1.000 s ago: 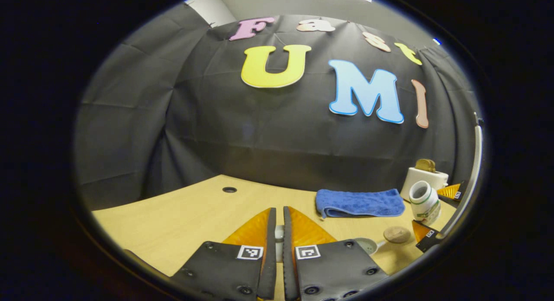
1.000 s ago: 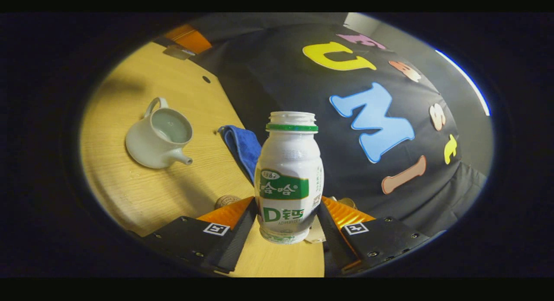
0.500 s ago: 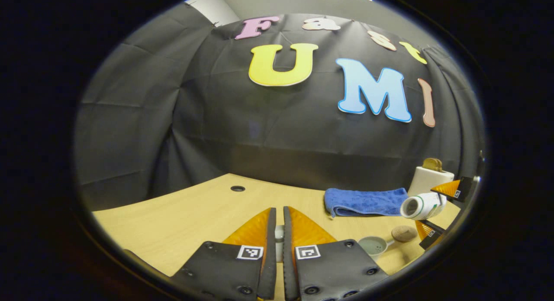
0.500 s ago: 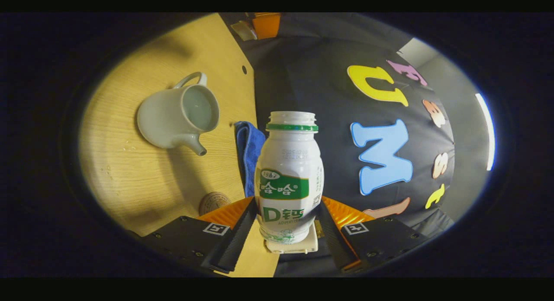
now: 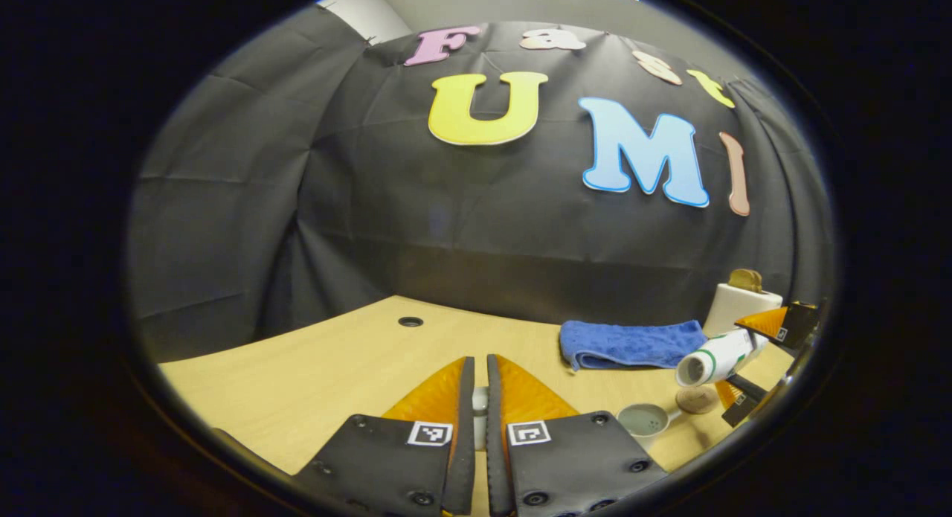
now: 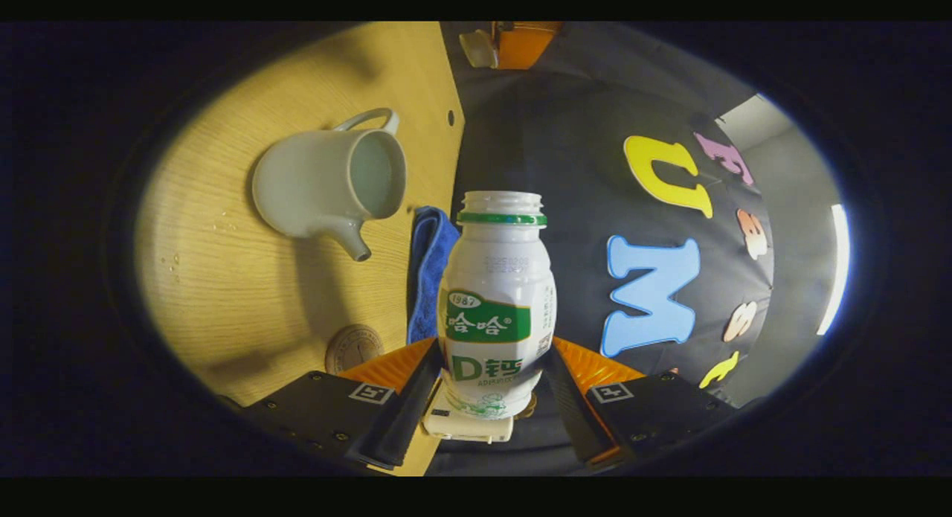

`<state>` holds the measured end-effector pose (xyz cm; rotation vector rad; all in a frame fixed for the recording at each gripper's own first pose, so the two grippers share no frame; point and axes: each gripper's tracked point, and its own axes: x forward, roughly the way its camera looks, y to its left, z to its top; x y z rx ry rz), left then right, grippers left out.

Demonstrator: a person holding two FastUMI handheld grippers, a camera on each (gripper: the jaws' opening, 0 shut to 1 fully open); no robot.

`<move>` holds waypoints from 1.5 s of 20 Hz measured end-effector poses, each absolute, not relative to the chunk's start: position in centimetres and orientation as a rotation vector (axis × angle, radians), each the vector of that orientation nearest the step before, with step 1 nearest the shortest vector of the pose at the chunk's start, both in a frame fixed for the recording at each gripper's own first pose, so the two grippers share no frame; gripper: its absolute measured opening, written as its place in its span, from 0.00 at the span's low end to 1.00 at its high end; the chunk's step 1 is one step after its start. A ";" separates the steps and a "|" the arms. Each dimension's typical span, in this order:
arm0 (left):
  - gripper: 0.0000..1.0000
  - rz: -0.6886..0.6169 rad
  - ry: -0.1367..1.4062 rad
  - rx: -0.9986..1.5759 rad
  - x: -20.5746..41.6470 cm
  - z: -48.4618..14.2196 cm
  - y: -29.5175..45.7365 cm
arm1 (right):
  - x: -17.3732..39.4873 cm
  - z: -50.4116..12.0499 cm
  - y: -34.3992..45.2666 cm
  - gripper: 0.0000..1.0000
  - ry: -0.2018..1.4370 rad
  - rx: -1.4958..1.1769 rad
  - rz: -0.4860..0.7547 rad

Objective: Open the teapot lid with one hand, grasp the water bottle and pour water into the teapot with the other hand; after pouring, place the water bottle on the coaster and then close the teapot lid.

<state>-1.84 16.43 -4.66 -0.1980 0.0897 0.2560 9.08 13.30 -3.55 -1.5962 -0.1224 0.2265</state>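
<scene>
My right gripper [image 6: 494,347] is shut on a white water bottle [image 6: 497,309] with a green label and no cap. In the left gripper view the bottle [image 5: 715,356] lies tipped almost level, its open mouth above and just right of the open white teapot [image 5: 644,419]. The teapot [image 6: 327,182] stands on the wooden table with liquid inside. My left gripper [image 5: 480,362] is shut on the pale teapot lid [image 5: 480,409], held off to the side; the lid [image 6: 478,48] also shows at the top of the right gripper view. A round brown coaster [image 6: 354,348] lies near the teapot's spout.
A folded blue towel [image 5: 632,344] lies behind the teapot and coaster. A white toaster [image 5: 744,301] with bread in it stands at the back right. The table [image 5: 312,376] has a cable hole [image 5: 410,321] near the wall.
The right gripper has rolled further, tipping the bottle from upright to nearly level, mouth toward the teapot. The left gripper has stayed put with the lid.
</scene>
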 end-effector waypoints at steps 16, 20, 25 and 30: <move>0.17 0.244 0.104 -0.195 -1.7 -5.0 16.2 | 9.6 -1.6 14.3 0.81 -0.217 -1.740 0.225; 0.13 0.241 0.110 -0.194 -1.7 -5.0 16.2 | 9.5 -1.7 14.3 0.81 -0.218 -1.755 0.234; 0.13 0.240 0.114 -0.194 -1.7 -5.1 16.1 | 9.5 -1.5 14.3 0.81 -0.225 -1.764 0.226; 0.13 0.236 0.120 -0.192 -1.7 -5.1 16.1 | 9.5 -1.3 14.5 0.81 -0.242 -1.773 0.220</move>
